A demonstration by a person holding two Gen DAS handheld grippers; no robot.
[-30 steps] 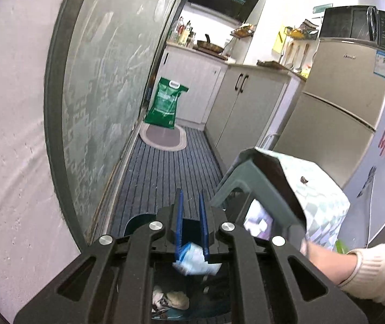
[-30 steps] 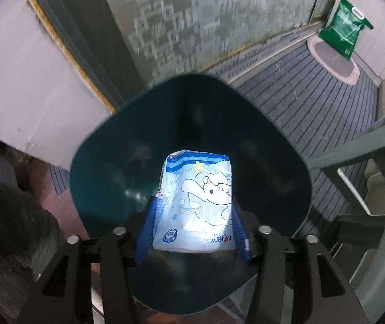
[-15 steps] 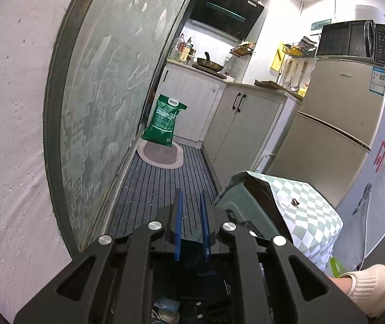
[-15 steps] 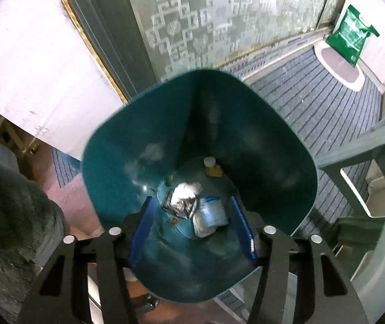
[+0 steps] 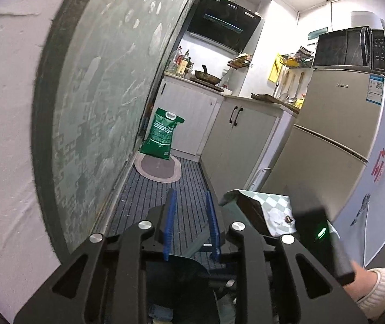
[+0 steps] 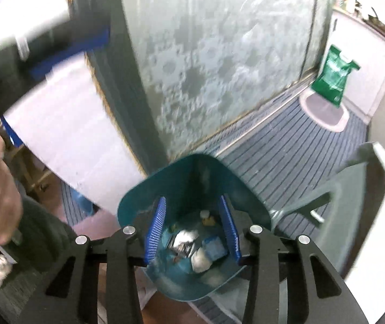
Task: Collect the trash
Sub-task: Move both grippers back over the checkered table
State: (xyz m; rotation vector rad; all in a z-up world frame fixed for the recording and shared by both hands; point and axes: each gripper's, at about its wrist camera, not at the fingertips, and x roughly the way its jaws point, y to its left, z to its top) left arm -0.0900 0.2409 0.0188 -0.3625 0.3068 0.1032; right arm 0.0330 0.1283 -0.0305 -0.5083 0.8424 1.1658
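Released packet (image 6: 214,247) now lies in bin (image 6: 144,202), lower centre; right gripper (image 6: 192,226) wide, empty; left gripper (image 5: 191,224) raised, wide, empty

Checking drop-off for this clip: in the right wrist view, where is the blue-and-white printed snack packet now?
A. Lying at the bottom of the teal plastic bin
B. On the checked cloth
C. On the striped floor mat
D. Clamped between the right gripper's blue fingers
A: the blue-and-white printed snack packet lies among other trash at the bottom of the teal plastic bin, and the right gripper above it is open and empty.
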